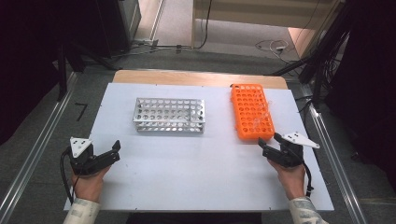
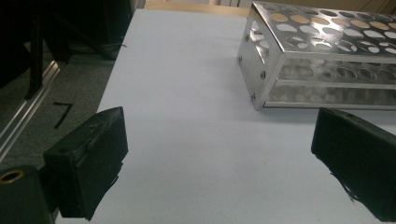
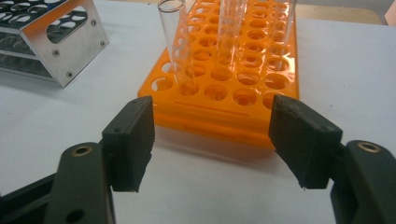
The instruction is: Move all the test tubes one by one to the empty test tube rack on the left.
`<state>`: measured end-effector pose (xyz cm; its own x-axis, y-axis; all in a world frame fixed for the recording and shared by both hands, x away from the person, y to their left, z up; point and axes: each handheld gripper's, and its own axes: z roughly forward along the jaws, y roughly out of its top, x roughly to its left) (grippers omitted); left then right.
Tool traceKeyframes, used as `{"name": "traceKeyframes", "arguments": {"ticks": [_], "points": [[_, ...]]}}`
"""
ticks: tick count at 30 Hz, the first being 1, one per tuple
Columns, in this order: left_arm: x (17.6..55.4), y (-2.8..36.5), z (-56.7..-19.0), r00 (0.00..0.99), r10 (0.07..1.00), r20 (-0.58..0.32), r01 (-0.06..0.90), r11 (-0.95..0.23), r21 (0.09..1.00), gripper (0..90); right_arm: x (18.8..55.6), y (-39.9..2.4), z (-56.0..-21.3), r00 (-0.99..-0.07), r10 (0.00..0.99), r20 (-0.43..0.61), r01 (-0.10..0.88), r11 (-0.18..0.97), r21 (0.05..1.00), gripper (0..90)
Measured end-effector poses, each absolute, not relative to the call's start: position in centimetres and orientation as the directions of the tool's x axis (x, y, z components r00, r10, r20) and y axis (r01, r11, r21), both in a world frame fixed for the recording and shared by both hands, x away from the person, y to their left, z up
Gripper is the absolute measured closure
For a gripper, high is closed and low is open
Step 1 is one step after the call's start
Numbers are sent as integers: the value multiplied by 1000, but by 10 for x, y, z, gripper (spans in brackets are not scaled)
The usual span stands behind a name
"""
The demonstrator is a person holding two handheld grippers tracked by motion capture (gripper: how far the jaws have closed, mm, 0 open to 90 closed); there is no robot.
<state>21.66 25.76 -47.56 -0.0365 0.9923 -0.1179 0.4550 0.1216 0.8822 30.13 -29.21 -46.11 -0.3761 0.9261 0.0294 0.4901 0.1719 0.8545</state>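
White table [image 1: 187, 177], right gripper [image 3: 212, 140] facing orange rack [image 3: 243, 93]

A white board [image 1: 187, 163] lies across the middle of the high view, on a wooden table [image 1: 201, 77] whose far edge shows above it. On the board, a metal test-tube rack [image 1: 169, 115] sits left of centre, and a plastic test-tube rack [image 1: 251, 111] stands to its right, well apart, running lengthwise toward the top of the frame. Glass test tubes [image 3: 180, 46] stand upright in holes near that rack's lower end. The left gripper [image 1: 105, 156] lies at the lower left, below the metal rack. The right gripper [image 1: 271, 144] sits at the lower right, just below the plastic rack's near end.
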Motion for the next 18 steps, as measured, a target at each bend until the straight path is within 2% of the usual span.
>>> {"name": "traceKeyframes", "arguments": {"ticks": [6,13,18], "points": [[217,257,-476,-34,992,-118,455,121,882,36,311,-281,-463,-391,920,24,485,184,855,389],[216,258,-475,-33,992,-123,454,125,882,37,324,-268,-467,-400,917,-3,471,208,857,546],[216,259,-475,-35,991,-126,450,128,884,37,332,-261,-471,-399,916,-23,464,224,857,607]]}}
